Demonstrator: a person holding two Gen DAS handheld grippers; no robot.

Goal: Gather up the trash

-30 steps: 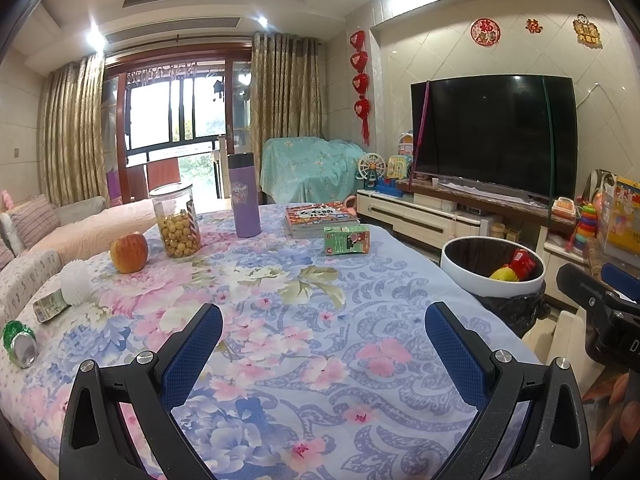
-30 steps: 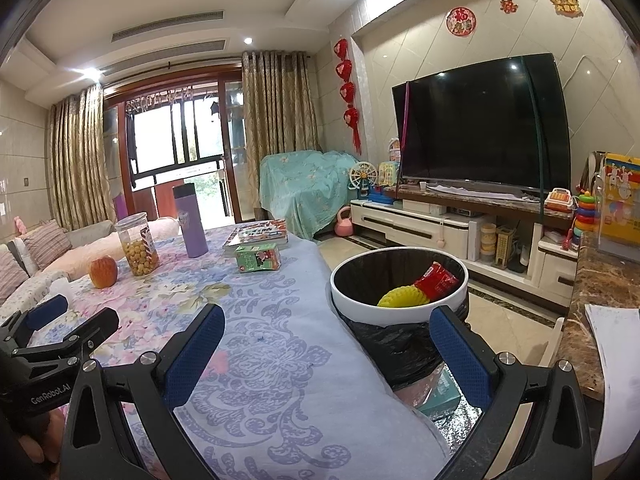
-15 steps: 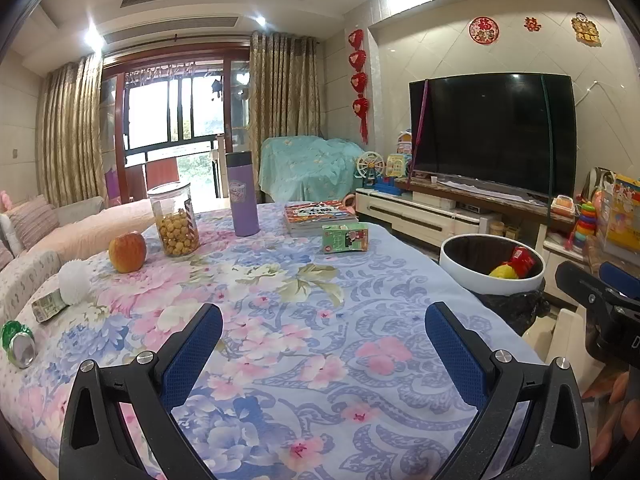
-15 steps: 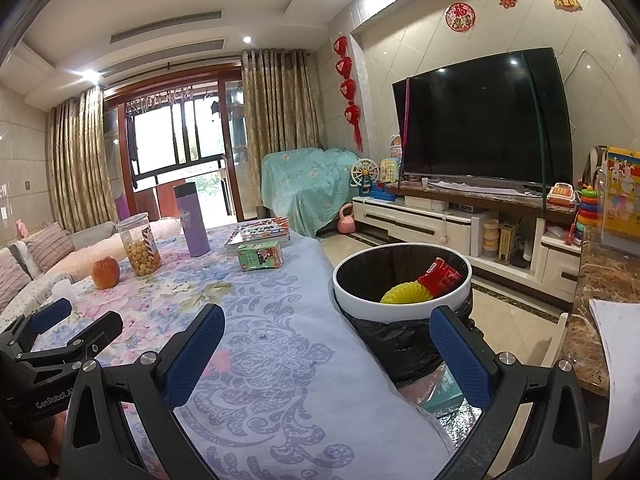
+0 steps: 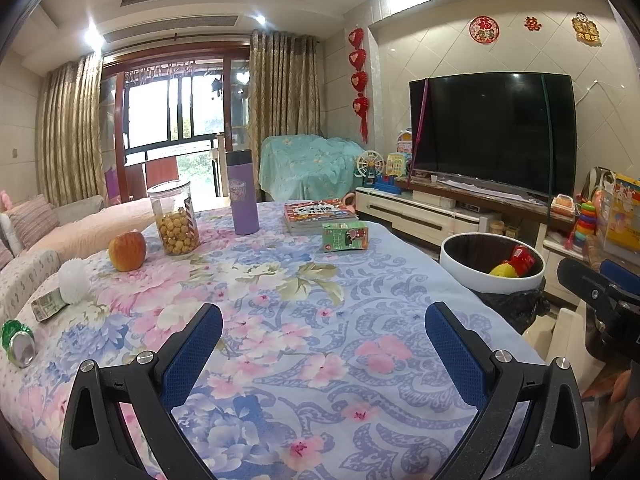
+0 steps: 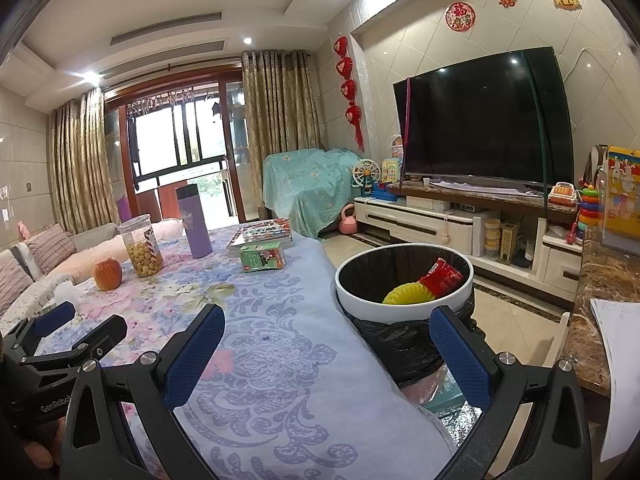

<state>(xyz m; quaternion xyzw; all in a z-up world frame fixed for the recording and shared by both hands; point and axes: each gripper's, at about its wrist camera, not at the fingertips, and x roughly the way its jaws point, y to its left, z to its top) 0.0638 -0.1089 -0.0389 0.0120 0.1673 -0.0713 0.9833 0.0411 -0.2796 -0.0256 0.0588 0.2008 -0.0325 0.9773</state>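
A white-rimmed bin (image 6: 404, 306) with a black liner stands at the table's right edge, holding a yellow thing (image 6: 408, 294) and a red wrapper (image 6: 440, 276); the left wrist view also shows the bin (image 5: 492, 276). On the floral cloth lie a green carton (image 5: 346, 236), a crushed green can (image 5: 18, 344), a white ball (image 5: 74, 276) and a flattened packet (image 5: 48, 306). My left gripper (image 5: 324, 344) hovers open over the cloth with nothing in it. My right gripper (image 6: 328, 344) is open too, between table edge and bin.
An apple (image 5: 127, 250), a jar of yellow snacks (image 5: 174, 218), a purple flask (image 5: 242, 192) and a stack of books (image 5: 318, 214) stand on the far half of the table (image 5: 280, 360). A TV (image 6: 484, 120) and low cabinet sit behind the bin. A marble counter (image 6: 600, 280) is at right.
Both views have shifted only slightly, the right one rising a little over the bin. Both grippers stay open and nothing on the table has moved.
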